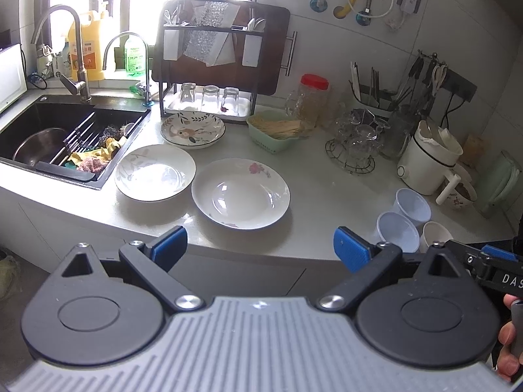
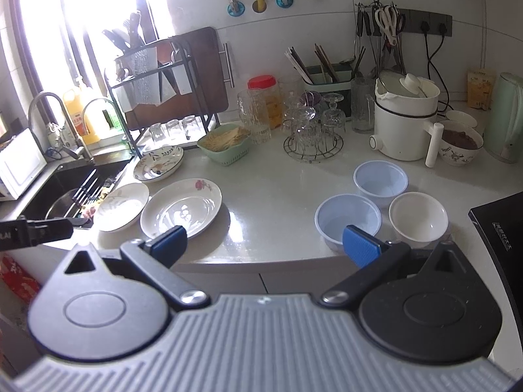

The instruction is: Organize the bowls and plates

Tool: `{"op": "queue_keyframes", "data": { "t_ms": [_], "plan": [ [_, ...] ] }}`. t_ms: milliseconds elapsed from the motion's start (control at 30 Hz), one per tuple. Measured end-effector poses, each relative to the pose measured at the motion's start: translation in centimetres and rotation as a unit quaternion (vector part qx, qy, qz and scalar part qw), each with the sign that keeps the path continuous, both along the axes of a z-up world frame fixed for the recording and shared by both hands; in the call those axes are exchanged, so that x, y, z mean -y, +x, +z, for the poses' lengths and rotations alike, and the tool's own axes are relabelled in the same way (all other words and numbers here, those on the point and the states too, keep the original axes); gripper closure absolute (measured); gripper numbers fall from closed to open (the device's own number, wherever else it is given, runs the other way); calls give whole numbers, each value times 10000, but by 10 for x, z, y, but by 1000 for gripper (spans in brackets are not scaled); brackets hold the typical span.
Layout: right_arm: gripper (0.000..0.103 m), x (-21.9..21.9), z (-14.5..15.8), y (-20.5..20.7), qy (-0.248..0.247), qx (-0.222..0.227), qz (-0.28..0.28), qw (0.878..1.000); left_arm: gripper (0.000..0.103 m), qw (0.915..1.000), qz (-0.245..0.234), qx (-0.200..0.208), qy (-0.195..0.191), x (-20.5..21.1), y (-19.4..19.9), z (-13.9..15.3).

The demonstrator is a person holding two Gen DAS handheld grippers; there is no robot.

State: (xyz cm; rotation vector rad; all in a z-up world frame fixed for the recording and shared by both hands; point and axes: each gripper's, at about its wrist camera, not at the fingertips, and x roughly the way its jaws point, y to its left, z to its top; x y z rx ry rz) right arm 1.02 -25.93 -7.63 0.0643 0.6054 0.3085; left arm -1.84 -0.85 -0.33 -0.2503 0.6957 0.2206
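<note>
Three plates lie apart on the white counter: a rose-print plate (image 1: 240, 192) (image 2: 181, 207) near the front edge, a leaf-print plate (image 1: 155, 171) (image 2: 121, 206) beside the sink, and a dark-rimmed floral plate (image 1: 193, 129) (image 2: 159, 163) further back. Two pale blue bowls (image 2: 348, 220) (image 2: 380, 178) and a white bowl (image 2: 418, 217) stand at the right; they also show in the left wrist view (image 1: 398, 230). My left gripper (image 1: 260, 250) is open and empty, in front of the rose-print plate. My right gripper (image 2: 264, 245) is open and empty, in front of the counter edge between plates and bowls.
A black sink (image 1: 49, 130) with a steel pot and rags is at the left. A dish rack (image 1: 209, 98) with glasses, a green basket (image 1: 274, 130), a wire stand of glasses (image 2: 312, 130), a white cooker (image 2: 403, 121) and a filled patterned bowl (image 2: 461, 143) line the back.
</note>
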Motion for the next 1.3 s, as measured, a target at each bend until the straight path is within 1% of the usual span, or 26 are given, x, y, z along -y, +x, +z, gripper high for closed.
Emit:
{"op": "queue_keyframes", "data": {
  "t_ms": [100,200,267,367,500,667,700,800,933,1067,1200,1300],
  "plan": [
    [0,6,-4,-1,-3,-52,94,9999,5,9999,-17,-79,-66,7,1,-5],
    [0,13,-9,-1,-71,-166,187,9997,5,9996,2,-276,-73,13,7,-14],
    [0,20,-10,-4,-22,-166,166,9997,5,9995,-8,-315,-73,16,8,-18],
    [0,22,-13,-10,-157,-142,169,9996,5,9988,-6,-463,-166,17,13,-25],
    [0,26,-20,-14,111,-181,248,9995,5,9985,-80,-537,-119,16,23,-28],
    [0,14,-27,-12,238,-294,213,9991,5,9978,-363,-546,-113,4,44,-31],
    [0,10,-28,-11,224,-288,178,9992,5,9972,-461,-588,-102,-2,51,-33],
    [0,-5,-32,-2,201,-294,19,9994,5,9962,-541,-659,-151,-32,69,-42],
    [0,-24,-36,13,397,-243,-269,9986,5,9948,-750,-670,-180,-77,95,-50],
    [0,-61,-38,28,321,-163,-474,9982,5,9921,-1071,-650,-71,-116,120,-53],
    [0,-103,-36,46,397,-124,-600,9973,5,9903,-1221,-625,-217,-159,149,-55],
    [0,-132,-34,61,481,-22,-633,9968,5,9896,-1299,-586,-198,-185,169,-61]
  ]
}}
